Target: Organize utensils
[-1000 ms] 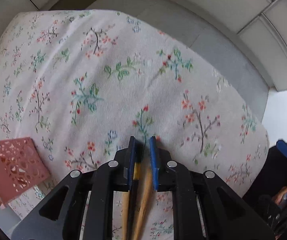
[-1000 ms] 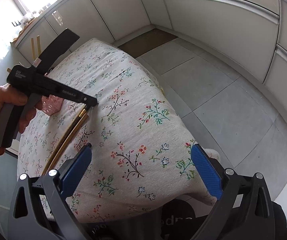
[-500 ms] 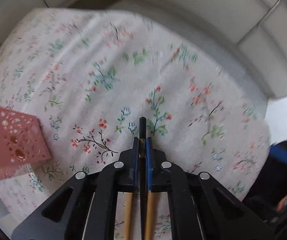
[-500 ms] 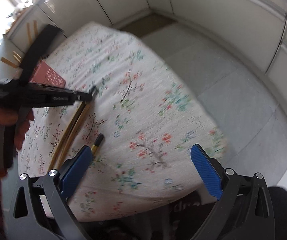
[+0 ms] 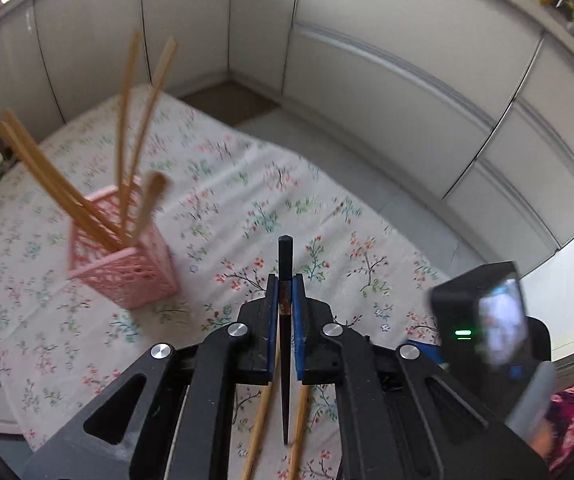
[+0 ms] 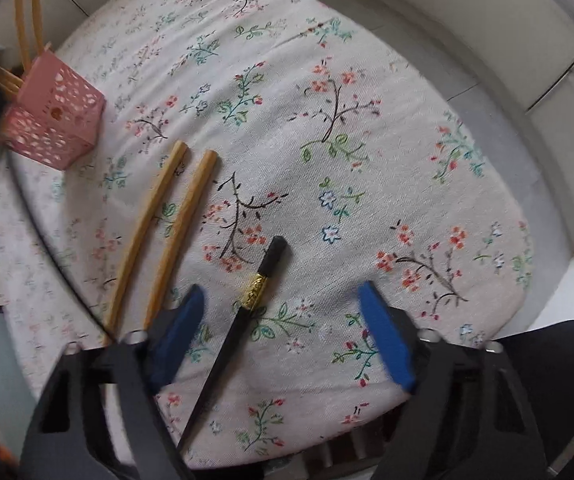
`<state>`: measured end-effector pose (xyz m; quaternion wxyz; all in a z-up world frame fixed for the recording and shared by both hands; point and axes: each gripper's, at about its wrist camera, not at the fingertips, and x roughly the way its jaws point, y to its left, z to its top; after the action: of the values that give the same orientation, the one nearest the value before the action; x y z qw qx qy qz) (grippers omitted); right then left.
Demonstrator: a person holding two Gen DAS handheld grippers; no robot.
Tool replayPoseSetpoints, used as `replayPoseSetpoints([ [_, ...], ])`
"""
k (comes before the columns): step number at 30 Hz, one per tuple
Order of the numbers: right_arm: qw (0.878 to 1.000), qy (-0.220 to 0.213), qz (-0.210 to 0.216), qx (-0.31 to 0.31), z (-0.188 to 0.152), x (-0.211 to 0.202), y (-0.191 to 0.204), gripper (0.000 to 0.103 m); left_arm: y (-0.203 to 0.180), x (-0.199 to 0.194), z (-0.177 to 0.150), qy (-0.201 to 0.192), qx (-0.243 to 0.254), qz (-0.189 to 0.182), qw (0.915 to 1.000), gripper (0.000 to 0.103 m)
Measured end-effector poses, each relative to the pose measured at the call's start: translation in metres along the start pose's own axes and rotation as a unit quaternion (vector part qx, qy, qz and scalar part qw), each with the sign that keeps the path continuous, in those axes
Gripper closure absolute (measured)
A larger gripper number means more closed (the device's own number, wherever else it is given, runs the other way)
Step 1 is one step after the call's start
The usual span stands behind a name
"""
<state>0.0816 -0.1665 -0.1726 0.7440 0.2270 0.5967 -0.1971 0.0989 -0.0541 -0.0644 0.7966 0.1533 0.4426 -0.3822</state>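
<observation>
My left gripper (image 5: pixel 285 280) is shut on a black chopstick (image 5: pixel 285 256) and holds it above the floral tablecloth (image 5: pixel 287 208). Two wooden chopsticks (image 5: pixel 263 428) lie on the cloth below it. A pink perforated holder (image 5: pixel 123 256) with several wooden chopsticks stands ahead to the left. My right gripper (image 6: pixel 283 320) is open over a second black chopstick (image 6: pixel 255 292) with a gold band, which lies between its fingers. The two wooden chopsticks (image 6: pixel 167 220) lie to its left and the pink holder (image 6: pixel 53 120) stands at the far left.
The table is small, and its cloth (image 6: pixel 367 140) drops off at the right and near edges. White cabinet fronts (image 5: pixel 407 80) and grey floor surround it. The right gripper's body (image 5: pixel 483 320) shows at the lower right of the left wrist view.
My left gripper has shut on a black chopstick and lifted it, tilting up toward the pink holder. My right gripper has moved over the other black chopstick on the cloth.
</observation>
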Motion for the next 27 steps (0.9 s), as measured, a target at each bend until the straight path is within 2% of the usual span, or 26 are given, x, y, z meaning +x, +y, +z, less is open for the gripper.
replayPoseSetpoints([
  [3, 0.999, -0.025, -0.021, -0.005, -0.001, -0.002, 0.004, 0.061, -0.001, -0.03, -0.006, -0.024, 0.007, 0.02, 0.9995, 0.097],
  [5, 0.999, -0.039, -0.025, -0.004, 0.002, -0.003, 0.004, 0.083, 0.0, -0.031, -0.005, -0.037, 0.002, 0.022, 0.9991, 0.097],
  [7, 0.999, -0.042, 0.0, 0.0, 0.007, -0.003, -0.002, 0.09, 0.0, -0.048, -0.009, -0.052, -0.009, 0.019, 0.9984, 0.097],
  [8, 0.998, -0.039, 0.038, 0.008, 0.009, -0.001, -0.008, 0.095, 0.0, -0.051, -0.012, -0.057, -0.012, 0.018, 0.9981, 0.097],
  [9, 0.996, -0.037, 0.073, 0.021, 0.011, -0.001, -0.016, 0.095, 0.0, -0.051, -0.014, -0.061, -0.016, 0.016, 0.9979, 0.097],
  [11, 0.993, -0.061, 0.099, 0.025, 0.011, -0.007, -0.024, 0.095, 0.001, -0.055, -0.019, -0.071, -0.029, 0.011, 0.997, 0.097],
  [14, 0.982, -0.131, 0.139, 0.011, 0.004, -0.032, -0.034, 0.096, 0.005, -0.058, -0.024, -0.085, -0.052, 0.01, 0.9949, 0.097],
  [19, 0.96, -0.232, 0.156, -0.028, -0.002, -0.083, -0.043, 0.096, 0.007, -0.068, -0.027, -0.104, -0.085, 0.012, 0.9909, 0.097],
  [27, 0.928, -0.315, 0.195, -0.036, 0.009, -0.155, -0.059, 0.096, 0.005, -0.089, -0.015, -0.122, -0.095, 0.027, 0.9876, 0.097],
])
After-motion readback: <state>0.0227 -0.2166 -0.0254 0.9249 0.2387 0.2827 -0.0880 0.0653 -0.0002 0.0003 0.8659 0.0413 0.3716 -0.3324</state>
